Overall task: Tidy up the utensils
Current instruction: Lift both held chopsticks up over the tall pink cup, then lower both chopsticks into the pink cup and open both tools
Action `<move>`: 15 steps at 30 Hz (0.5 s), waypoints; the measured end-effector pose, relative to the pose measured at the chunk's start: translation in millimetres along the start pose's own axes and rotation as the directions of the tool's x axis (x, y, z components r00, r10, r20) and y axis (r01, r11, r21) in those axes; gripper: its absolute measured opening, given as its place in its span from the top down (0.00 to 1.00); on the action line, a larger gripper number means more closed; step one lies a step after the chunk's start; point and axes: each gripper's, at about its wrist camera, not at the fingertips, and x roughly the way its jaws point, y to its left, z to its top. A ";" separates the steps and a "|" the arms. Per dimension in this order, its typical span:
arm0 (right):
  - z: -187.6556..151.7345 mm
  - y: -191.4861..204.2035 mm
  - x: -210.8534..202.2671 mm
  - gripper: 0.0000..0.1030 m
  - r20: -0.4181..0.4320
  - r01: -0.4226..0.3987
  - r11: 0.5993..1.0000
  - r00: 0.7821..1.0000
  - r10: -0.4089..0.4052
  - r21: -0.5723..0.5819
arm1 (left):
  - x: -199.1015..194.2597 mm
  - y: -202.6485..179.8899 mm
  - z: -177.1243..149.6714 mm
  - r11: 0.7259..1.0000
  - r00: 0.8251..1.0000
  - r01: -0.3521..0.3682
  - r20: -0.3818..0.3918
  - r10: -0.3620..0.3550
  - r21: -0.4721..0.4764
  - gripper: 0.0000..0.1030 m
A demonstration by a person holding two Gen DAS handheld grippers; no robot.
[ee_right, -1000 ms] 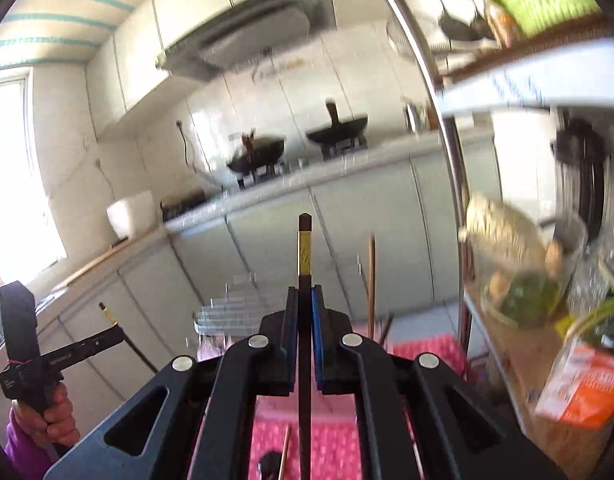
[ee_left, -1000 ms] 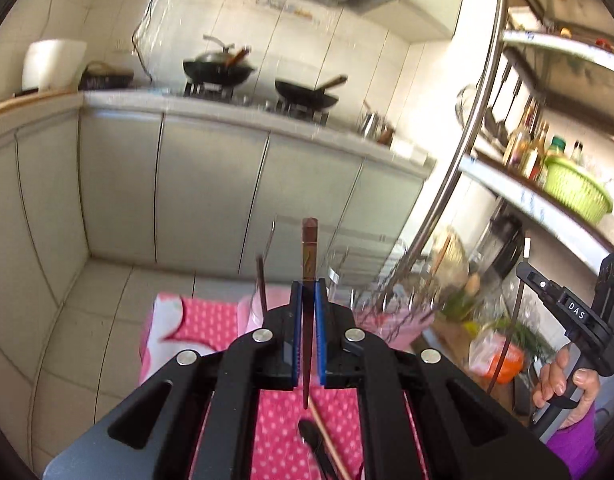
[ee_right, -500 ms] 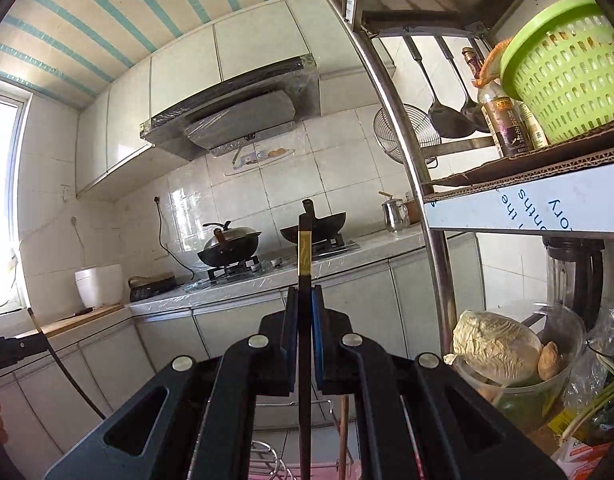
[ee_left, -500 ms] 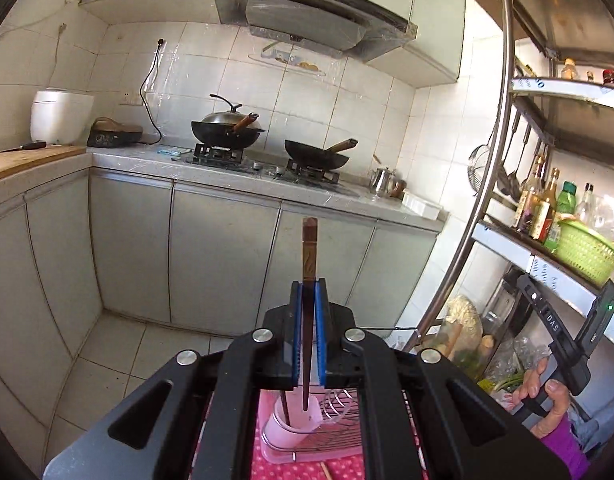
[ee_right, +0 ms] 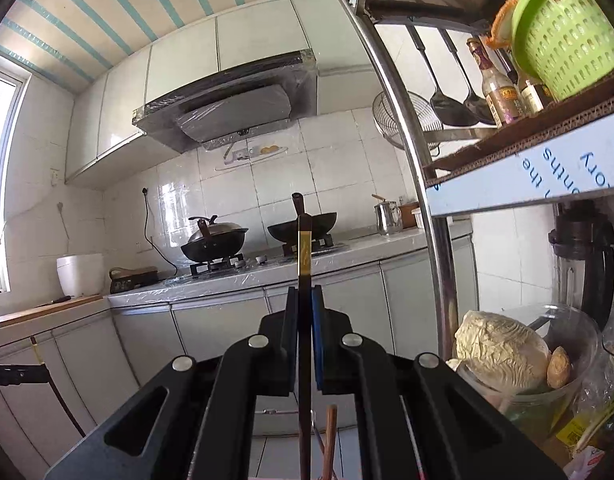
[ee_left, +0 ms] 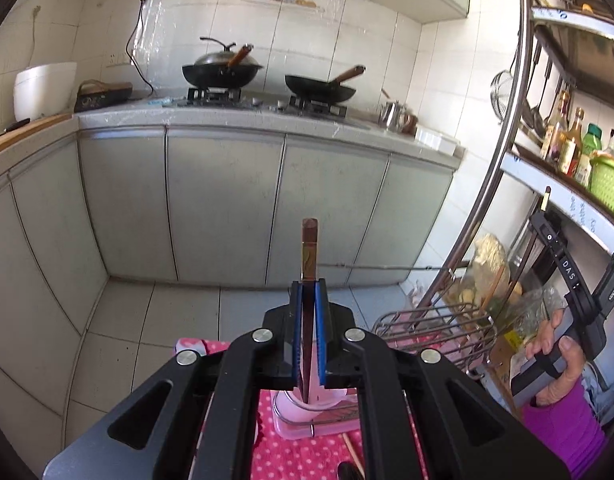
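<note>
Now, change: the left view has tipped back down, so the pink cup (ee_left: 307,404) is again under the fingers.
Left gripper (ee_left: 308,332): fingers pressed on a dark chopstick (ee_left: 309,256), its lower tip over the cup.
Right gripper (ee_right: 305,340): pinching a second chopstick (ee_right: 304,256), held higher, facing the stove (ee_right: 215,266).
Meaning: the left chopstick seems ready to go down into the cup.

Each camera sits just behind its own gripper, looking forward along the fingers. The left view faces the grey cabinets (ee_left: 227,200) head-on, tilted slightly down, catching the floor and a pink cloth (ee_left: 291,452) close below. The right view tilts up — range hood (ee_right: 227,108) and striped ceiling. Both share the stove (ee_left: 267,100) (ee_right: 263,256) and the metal shelf rack (ee_left: 503,152) (ee_right: 419,184).
</note>
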 end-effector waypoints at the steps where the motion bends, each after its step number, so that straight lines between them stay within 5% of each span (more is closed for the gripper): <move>1: -5.0 -1.7 -0.1 0.94 -0.017 0.002 1.000 1.000 -0.002 0.007 | 4.6 0.5 -3.4 1.000 1.000 0.002 -0.015 -0.002 -0.001 0.95; 8: -35.4 -8.9 -2.7 0.94 -0.144 0.014 1.000 0.989 -0.013 0.008 | 30.0 7.3 -27.4 1.000 0.996 0.001 -0.094 -0.003 -0.020 0.95; 15: -55.4 -12.9 0.2 0.94 -0.268 0.022 1.000 0.963 -0.022 -0.005 | 27.3 13.4 -29.9 0.999 0.997 -0.002 -0.075 0.000 -0.037 0.95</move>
